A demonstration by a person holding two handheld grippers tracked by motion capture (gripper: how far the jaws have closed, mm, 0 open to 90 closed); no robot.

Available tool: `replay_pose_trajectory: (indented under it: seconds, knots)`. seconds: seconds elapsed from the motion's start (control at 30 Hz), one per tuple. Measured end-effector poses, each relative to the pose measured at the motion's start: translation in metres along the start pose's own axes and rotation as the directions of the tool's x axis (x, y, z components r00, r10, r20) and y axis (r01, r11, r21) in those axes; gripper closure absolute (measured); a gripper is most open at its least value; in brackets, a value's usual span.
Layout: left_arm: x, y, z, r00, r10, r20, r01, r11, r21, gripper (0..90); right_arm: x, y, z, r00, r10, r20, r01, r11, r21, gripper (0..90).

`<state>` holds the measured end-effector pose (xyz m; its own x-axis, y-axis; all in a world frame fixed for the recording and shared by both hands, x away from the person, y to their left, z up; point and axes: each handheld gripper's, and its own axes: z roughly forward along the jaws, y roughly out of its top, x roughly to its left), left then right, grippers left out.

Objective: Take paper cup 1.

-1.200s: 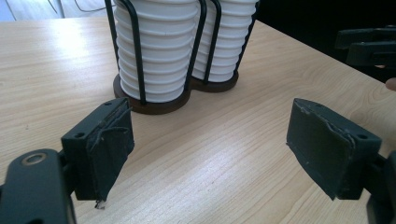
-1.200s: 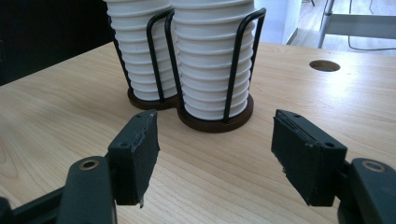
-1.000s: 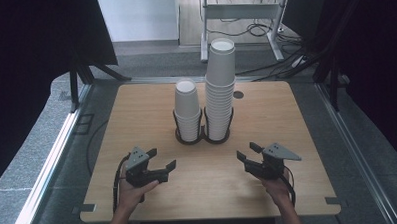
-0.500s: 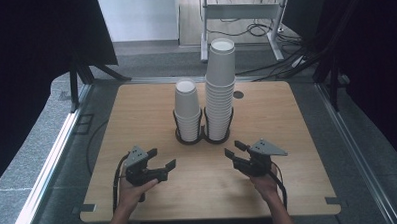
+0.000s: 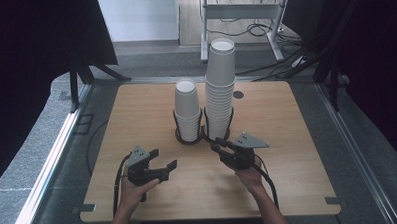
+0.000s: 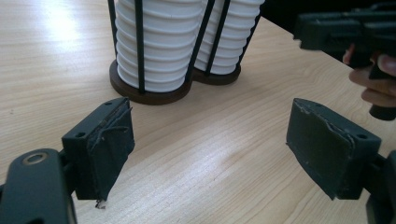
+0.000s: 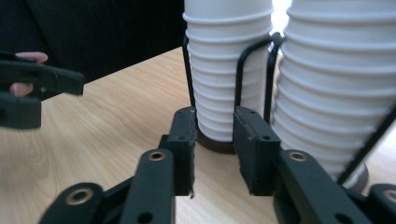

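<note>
Over on the left, the left gripper (image 5: 163, 159) sat low above the near part of the wooden surface (image 5: 289, 179), gripped by the person's left hand (image 5: 134, 192). Its jaws were released, standing well apart with nothing but bare wood between them, as the left gripper view made plain.

Moving toward the middle, a black wire holder (image 5: 190, 140) with two round dark bases stood on the far half of the surface. In its left ring was the short stack of white paper cups (image 5: 188, 110), upright. Right beside it, in the other ring, rose the tall stack of white paper cups (image 5: 220, 86), also upright and well higher than its neighbour.

And on the right, the right gripper (image 5: 215, 144) pointed at the foot of the holder, its tips just beside the base under the tall stack, near where the two rings meet. Whether it touched the wire could not be told. Its jaws had just been closing: only a narrow gap was left, and nothing was between them. The person's right hand (image 5: 248, 175) held it from behind, cable trailing back toward the near edge.
</note>
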<state>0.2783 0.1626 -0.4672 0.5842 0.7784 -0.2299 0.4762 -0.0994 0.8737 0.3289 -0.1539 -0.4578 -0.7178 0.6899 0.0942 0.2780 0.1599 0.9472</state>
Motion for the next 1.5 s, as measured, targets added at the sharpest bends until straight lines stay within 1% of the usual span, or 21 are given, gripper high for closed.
replay_pose_trajectory:
  seconds: [0.03,0.07,0.1,0.17,0.2,0.23,0.3,0.37,0.47,0.53,0.57,0.67,0.83,0.93,1.0,1.1,1.17,1.2,1.37,1.43,1.5]
  knots:
    - [0.000,0.000,0.001,1.0000,0.002,-0.001,-0.002,1.0000,0.002,15.2,0.001,0.001,0.002,1.0000,0.000,-0.006,0.000,1.000,0.000,72.2]
    - [-0.001,-0.001,0.001,1.0000,0.001,-0.008,-0.001,1.0000,-0.001,15.4,0.002,0.005,0.009,0.9998,-0.004,-0.020,0.004,1.000,-0.008,76.0]
    - [-0.001,-0.001,0.000,0.9999,-0.003,-0.013,0.003,1.0000,-0.005,15.4,0.002,0.005,0.009,0.9998,-0.004,-0.020,0.004,1.000,-0.008,76.0]
    - [0.000,-0.001,0.000,0.9999,-0.006,-0.014,0.006,0.9999,-0.012,15.6,0.003,0.009,0.015,0.9993,-0.017,-0.034,0.017,1.000,-0.011,79.7]
    - [0.001,-0.002,0.000,0.9999,-0.008,-0.014,0.008,0.9999,-0.012,15.6,0.003,0.014,0.021,0.9988,-0.027,-0.041,0.026,0.999,-0.023,83.8]
    - [0.002,-0.002,0.000,0.9998,-0.010,-0.016,0.010,0.9999,-0.011,15.6,0.003,0.014,0.021,0.9988,-0.027,-0.041,0.026,0.999,-0.023,83.8]
    - [0.003,-0.003,0.001,0.9997,-0.016,-0.019,0.016,0.9998,-0.009,15.6,0.001,0.018,0.027,0.9983,-0.020,-0.055,0.018,0.999,-0.041,86.9]
    - [0.004,-0.003,0.001,0.9996,-0.019,-0.021,0.019,0.9998,-0.006,15.6,0.001,0.021,0.032,0.9984,-0.020,-0.052,0.017,0.999,-0.050,89.2]
    - [0.004,-0.004,0.002,0.9996,-0.020,-0.021,0.020,0.9998,-0.002,15.6,-0.001,0.023,0.039,0.9980,-0.008,-0.062,0.004,0.998,-0.061,89.5]
    - [0.004,-0.005,0.004,0.9996,-0.021,-0.016,0.021,0.9998,0.003,15.6,-0.003,0.023,0.045,0.9969,0.007,-0.078,-0.013,0.997,-0.071,89.5]
    - [0.004,-0.005,0.004,0.9996,-0.021,-0.016,0.021,0.9998,0.003,15.6,-0.003,0.023,0.045,0.9969,0.007,-0.078,-0.013,0.997,-0.071,89.5]
    - [0.003,-0.005,0.005,0.9997,-0.022,-0.007,0.023,0.9997,0.011,15.6,-0.004,0.024,0.053,0.9957,0.024,-0.089,-0.030,0.997,-0.068,89.5]
    - [0.004,-0.005,0.006,0.9998,-0.021,-0.006,0.021,0.9997,0.014,15.5,-0.002,0.031,0.062,0.9956,0.018,-0.092,-0.024,0.997,-0.067,89.5]
    - [0.006,-0.004,0.003,0.9993,-0.038,0.002,0.038,0.9993,0.004,15.5,-0.001,0.036,0.069,0.9948,0.023,-0.099,-0.028,0.998,-0.055,89.5]
    - [0.007,-0.003,0.001,0.9991,-0.042,0.006,0.042,0.9991,-0.004,15.4,0.001,0.040,0.075,0.9949,0.009,-0.101,-0.014,0.999,-0.048,89.5]
    - [0.007,-0.002,-0.001,0.9989,-0.046,0.009,0.046,0.9988,-0.016,15.2,0.002,0.042,0.079,0.9947,0.006,-0.102,-0.010,0.999,-0.041,89.6]
    - [0.007,-0.001,-0.002,0.9989,-0.046,0.008,0.047,0.9987,-0.021,15.2,0.003,0.042,0.083,0.9949,0.000,-0.101,-0.003,1.000,-0.027,89.5]
    - [0.007,-0.001,-0.002,0.9990,-0.045,0.007,0.045,0.9987,-0.022,15.1,0.004,0.042,0.087,0.9950,-0.006,-0.100,0.004,1.000,-0.013,89.5]
    - [0.007,0.001,-0.003,0.9993,-0.038,-0.004,0.038,0.9988,-0.031,15.0,0.003,0.040,0.092,0.9948,-0.010,-0.101,0.010,1.000,-0.001,89.5]
    - [0.007,0.003,-0.005,0.9991,-0.038,-0.017,0.037,0.9984,-0.043,15.0,0.001,0.038,0.093,0.9952,-0.006,-0.098,0.006,1.000,0.003,89.5]
    - [0.008,0.006,-0.008,0.9986,-0.044,-0.029,0.042,0.9974,-0.059,15.0,-0.002,0.037,0.092,0.9956,0.006,-0.094,-0.006,1.000,-0.005,89.5]
